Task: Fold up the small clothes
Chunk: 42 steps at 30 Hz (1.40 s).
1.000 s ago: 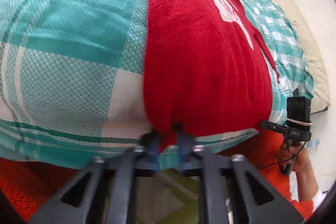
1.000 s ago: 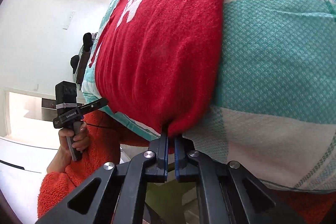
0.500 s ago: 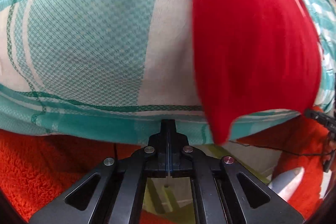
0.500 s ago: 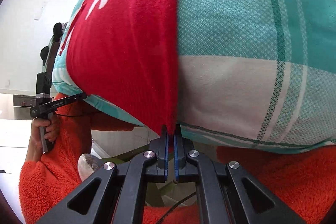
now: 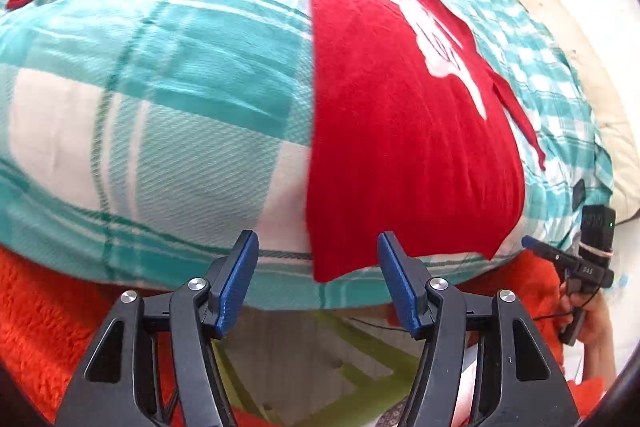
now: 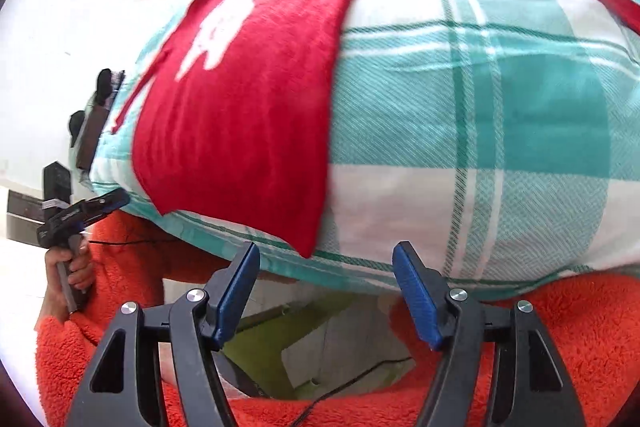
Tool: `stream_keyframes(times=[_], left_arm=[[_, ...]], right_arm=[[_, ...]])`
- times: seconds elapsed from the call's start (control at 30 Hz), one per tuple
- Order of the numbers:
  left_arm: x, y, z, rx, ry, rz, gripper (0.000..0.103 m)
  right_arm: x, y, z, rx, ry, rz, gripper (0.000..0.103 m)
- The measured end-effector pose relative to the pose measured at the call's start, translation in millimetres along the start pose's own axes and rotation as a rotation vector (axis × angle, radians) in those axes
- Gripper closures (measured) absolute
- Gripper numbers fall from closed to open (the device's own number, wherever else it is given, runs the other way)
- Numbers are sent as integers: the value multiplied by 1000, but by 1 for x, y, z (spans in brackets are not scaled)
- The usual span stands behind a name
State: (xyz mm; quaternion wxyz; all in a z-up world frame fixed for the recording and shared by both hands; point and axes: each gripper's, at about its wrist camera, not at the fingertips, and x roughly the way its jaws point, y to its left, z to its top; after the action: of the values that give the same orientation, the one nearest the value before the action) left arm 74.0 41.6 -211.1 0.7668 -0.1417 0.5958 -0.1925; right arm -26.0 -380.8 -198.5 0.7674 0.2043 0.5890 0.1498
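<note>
Left tongs (image 5: 318, 281), black with blue pads, stand wide apart and hold nothing, just short of the near edge of a surface covered by a teal and white checked cloth (image 5: 160, 115). A small red long-sleeved knit top with a white print (image 5: 400, 131) lies flat on that cloth, one sleeve stretched out to each side, its lower hem corner hanging over the near edge between the pads. Right tongs (image 6: 326, 283) also gape wide and empty, near the hem's other corner.
</note>
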Motion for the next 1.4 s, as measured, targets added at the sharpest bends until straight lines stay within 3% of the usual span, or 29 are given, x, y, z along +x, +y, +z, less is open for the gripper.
stream_keyframes(times=[0.13, 0.17, 0.23, 0.27, 0.4, 0.53, 0.6, 0.7, 0.73, 0.77, 0.8, 0.83, 0.87, 0.97, 1.03, 1.17, 1.27, 1.33, 1.37, 1.4], left_arm=[[24, -5, 7, -2, 47, -53, 43], [24, -9, 7, 8, 38, -61, 61], [26, -14, 6, 45, 49, -94, 98], [26, -23, 3, 66, 33, -66, 99], [22, -13, -2, 49, 57, 35, 100], [33, -7, -2, 38, 87, 95, 99], [41, -22, 3, 63, 97, 142, 98], [38, -27, 0, 79, 129, 176, 86], [34, -26, -2, 71, 139, 188, 68], [25, -24, -5, 61, 137, 220, 47], [10, -22, -8, 54, 98, 261, 44], [-9, -20, -10, 50, 37, 297, 43], [-28, -19, -10, 45, -25, 325, 42], [-71, -30, 5, 75, -207, 353, 35], [-79, -49, 25, 141, -298, 299, 27], [-46, -91, 71, 293, -382, 224, 24], [4, -93, 93, 295, -311, 251, 24], [36, -75, 97, 260, -199, 338, 26], [36, -67, 90, 261, -216, 312, 27], [27, -63, 82, 272, -251, 290, 27]], right_arm=[[29, 6, 18, -49, 40, 78, 34], [38, 8, 22, -54, 55, 96, 40], [51, 15, 23, -72, 79, 152, 86], [51, 18, 22, -76, 84, 139, 98], [48, 19, 10, -46, 137, -16, 99], [49, 1, 6, 54, 123, -43, 100], [59, -2, 10, 72, 134, -57, 100], [64, -3, 11, 88, 145, -78, 99], [62, -4, 10, 106, 151, -75, 97], [55, -9, 9, 120, 161, -81, 78], [48, -8, 6, 125, 170, -98, 48], [37, -8, 2, 110, 162, -126, 36], [23, -6, -1, 76, 128, -174, 31], [-24, 2, 4, -42, 6, -393, 31], [-46, 11, 24, -96, -99, -444, 31], [-49, 56, 86, -191, -314, -294, 31], [-7, 92, 127, -254, -408, -123, 31], [33, 93, 145, -247, -373, -76, 33], [54, 88, 147, -231, -320, -95, 35], [75, 76, 148, -203, -251, -133, 45]])
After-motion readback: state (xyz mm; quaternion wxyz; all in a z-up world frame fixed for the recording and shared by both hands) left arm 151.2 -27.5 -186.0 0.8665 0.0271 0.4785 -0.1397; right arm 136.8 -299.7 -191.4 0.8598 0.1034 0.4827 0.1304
